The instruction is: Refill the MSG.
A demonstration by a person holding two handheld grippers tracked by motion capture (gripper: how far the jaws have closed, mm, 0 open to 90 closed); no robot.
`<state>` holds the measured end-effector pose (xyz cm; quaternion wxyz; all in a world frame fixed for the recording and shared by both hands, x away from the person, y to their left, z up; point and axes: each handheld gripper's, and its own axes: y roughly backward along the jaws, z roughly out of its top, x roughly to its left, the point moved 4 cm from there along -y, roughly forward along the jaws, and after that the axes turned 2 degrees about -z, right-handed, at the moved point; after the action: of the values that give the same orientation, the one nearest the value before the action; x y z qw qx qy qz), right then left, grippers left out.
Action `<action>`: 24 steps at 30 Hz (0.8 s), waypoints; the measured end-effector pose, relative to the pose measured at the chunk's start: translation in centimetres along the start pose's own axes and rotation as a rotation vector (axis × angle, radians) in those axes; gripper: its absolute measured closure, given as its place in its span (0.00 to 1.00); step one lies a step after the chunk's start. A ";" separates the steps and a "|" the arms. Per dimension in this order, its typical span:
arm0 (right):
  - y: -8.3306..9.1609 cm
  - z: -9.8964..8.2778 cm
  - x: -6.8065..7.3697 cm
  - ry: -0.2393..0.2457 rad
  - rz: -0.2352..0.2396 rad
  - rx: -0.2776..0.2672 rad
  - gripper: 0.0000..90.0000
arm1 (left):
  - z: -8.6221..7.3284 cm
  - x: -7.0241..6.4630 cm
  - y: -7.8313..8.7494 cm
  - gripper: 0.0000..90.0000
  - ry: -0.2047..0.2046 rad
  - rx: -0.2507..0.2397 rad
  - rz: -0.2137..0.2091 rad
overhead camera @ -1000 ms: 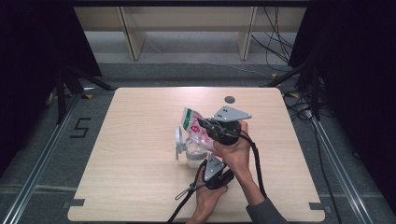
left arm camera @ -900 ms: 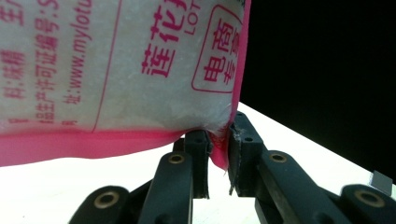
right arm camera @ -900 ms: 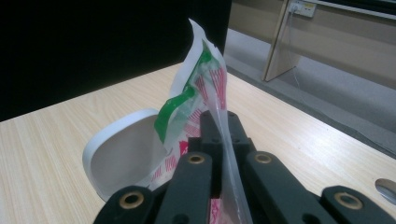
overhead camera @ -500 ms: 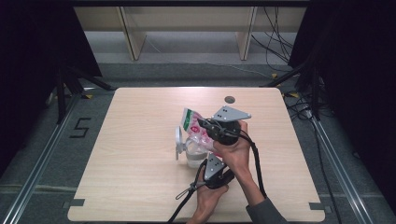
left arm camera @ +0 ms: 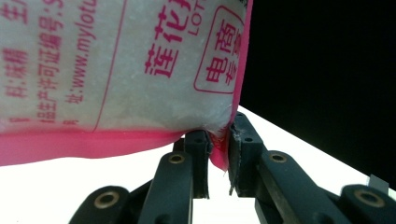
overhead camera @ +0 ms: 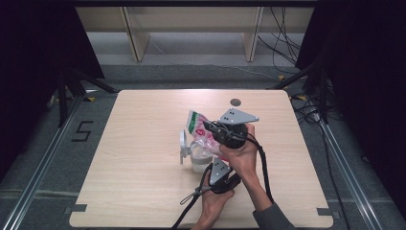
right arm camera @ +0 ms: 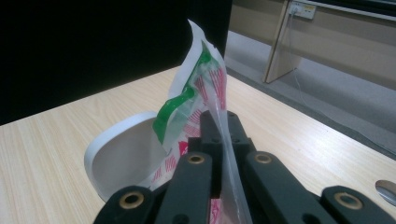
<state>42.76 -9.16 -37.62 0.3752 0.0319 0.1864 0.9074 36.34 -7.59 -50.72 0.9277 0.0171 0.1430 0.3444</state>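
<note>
High view: both tools on bag (overhead camera: 197, 125)

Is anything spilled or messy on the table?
Nothing looks spilled. The bag of white granules is held up off the table, tilted over a clear container whose white lid hangs open at its side. Both grippers pinch the bag: left gripper on its pink edge, right gripper on the clear film.

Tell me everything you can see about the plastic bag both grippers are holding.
The plastic bag is a clear pouch of white granules with pink borders, pink Chinese print and a green-marked end. It is held up, tilted, above an open white-lidded jar near the table's middle. The left gripper pinches its pink corner seam; the right gripper is clamped on the film near the other end.
</note>
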 end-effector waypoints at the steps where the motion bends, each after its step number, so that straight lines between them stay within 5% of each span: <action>1: 0.0 0.0 0.1 -0.007 0.005 0.000 1.00 | 0.0 0.0 0.0 0.88 0.000 0.000 0.001; 8: 0.1 0.0 0.3 -0.038 0.025 0.007 1.00 | 0.1 0.1 0.0 0.88 0.000 0.005 0.007; 24: 0.2 0.2 0.2 -0.026 0.038 0.001 1.00 | 0.3 0.1 -0.3 0.88 0.005 -0.009 -0.005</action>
<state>42.50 -9.12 -37.37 0.3605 0.0474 0.1812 0.9138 36.65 -7.77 -50.53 0.9283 0.0117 0.1437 0.3427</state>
